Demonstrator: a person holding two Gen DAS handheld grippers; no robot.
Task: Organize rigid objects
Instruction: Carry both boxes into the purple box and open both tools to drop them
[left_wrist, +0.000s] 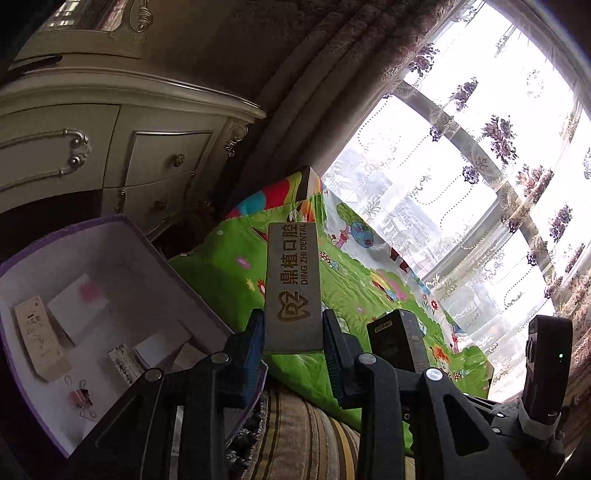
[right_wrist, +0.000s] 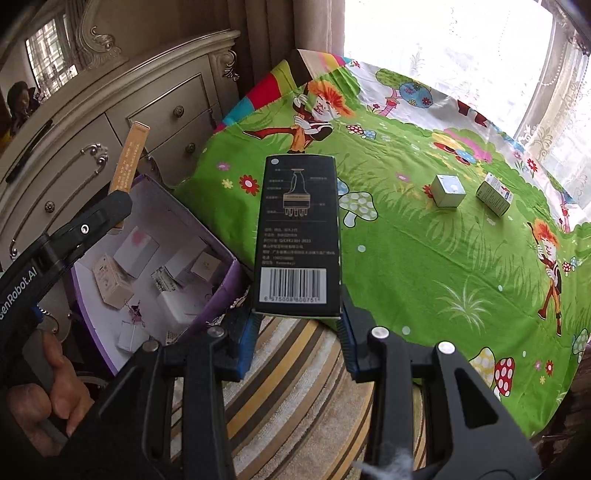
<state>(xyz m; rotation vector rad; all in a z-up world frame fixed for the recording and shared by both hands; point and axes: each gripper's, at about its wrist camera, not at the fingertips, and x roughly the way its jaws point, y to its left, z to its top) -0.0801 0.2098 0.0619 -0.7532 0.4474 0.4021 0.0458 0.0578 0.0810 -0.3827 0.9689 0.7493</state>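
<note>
Grey dental-clinic box, long and narrow, is pinched at its near end between the left gripper jaws and sticks out forward, up in the air. Beyond it is the near rim of the purple storage box. That box sits open beside the bed, just off the left edge of the green cartoon-print bedsheet.

Right gripper jaws are pinching a black box by its lower end, barcode side facing the camera. It hangs over the sheet's near-left edge, close to the purple box's right wall.

Inside the purple box: a tan carton, several white cartons, and a binder clip near the front wall.

Still out on the bed, toward the far-right edge: a small white cube box and, just beside it but apart, a white tilted box.

A hand grips the left gripper's handle at the lower left of the right wrist view. Striped rug lies below both grippers; a cream dresser stands behind the purple box.
</note>
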